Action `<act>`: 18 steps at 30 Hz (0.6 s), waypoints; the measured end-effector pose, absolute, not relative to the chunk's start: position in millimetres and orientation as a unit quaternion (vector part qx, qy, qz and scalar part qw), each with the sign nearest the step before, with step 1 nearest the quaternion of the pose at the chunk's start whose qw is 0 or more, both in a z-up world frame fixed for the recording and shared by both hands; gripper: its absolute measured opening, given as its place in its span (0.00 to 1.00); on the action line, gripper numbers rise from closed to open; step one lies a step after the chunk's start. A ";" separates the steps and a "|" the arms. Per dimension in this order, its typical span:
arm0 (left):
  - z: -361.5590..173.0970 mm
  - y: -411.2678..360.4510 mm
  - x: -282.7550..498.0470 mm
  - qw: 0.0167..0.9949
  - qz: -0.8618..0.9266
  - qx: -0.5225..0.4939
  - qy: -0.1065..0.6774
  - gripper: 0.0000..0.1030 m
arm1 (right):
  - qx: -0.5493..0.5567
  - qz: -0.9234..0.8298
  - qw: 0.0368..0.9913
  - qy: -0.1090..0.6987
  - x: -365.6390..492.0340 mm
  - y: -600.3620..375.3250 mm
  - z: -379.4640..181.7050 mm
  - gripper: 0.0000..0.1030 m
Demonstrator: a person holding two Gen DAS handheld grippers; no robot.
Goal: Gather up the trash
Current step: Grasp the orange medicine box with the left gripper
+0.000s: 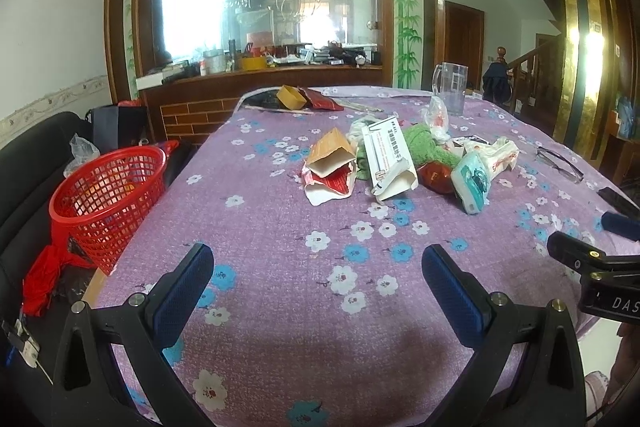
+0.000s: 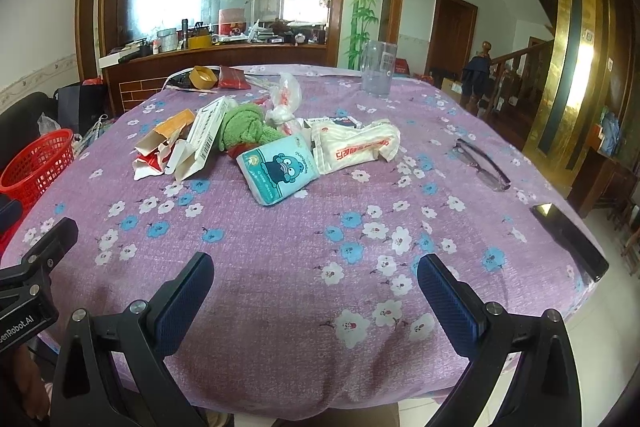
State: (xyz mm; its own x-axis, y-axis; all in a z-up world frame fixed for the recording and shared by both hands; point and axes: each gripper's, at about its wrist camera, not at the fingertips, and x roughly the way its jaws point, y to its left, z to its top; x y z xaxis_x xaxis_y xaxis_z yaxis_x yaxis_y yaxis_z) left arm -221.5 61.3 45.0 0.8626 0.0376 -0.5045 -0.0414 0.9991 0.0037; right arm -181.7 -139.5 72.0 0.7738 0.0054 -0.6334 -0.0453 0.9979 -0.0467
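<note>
A heap of trash lies mid-table on the purple flowered cloth (image 1: 256,227): a torn orange and red carton (image 1: 330,167), a white medicine box (image 1: 388,157), a green cloth (image 1: 430,147), a teal tissue pack (image 1: 472,183) and a white wrapper (image 1: 496,153). In the right wrist view the tissue pack (image 2: 276,167), wrapper (image 2: 352,147) and white box (image 2: 206,133) lie ahead. My left gripper (image 1: 316,275) is open near the table's front edge, nothing between its fingers. My right gripper (image 2: 314,283) is open too, and empty. A red mesh basket (image 1: 108,195) stands off the table's left edge.
A clear plastic jug (image 1: 450,87) stands at the far side. Glasses (image 2: 482,165) and a black phone (image 2: 568,239) lie on the right. A yellow tape roll (image 1: 291,97) and a red packet (image 1: 322,99) sit at the far edge. A black sofa (image 1: 24,163) is at left.
</note>
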 end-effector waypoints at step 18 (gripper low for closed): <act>60.4 124.3 -61.9 0.889 -0.034 -0.178 0.420 0.94 | 0.121 0.117 0.888 0.428 -114.0 -183.5 71.3 0.80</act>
State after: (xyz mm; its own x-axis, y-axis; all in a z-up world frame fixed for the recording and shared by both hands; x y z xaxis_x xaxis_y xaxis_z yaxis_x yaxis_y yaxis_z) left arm -61.9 124.3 60.4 0.6445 -0.2112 -0.7349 -0.0886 0.9340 -0.3462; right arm -114.0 -183.5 71.3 0.6066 0.3107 -0.7318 -0.1040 0.9436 0.3144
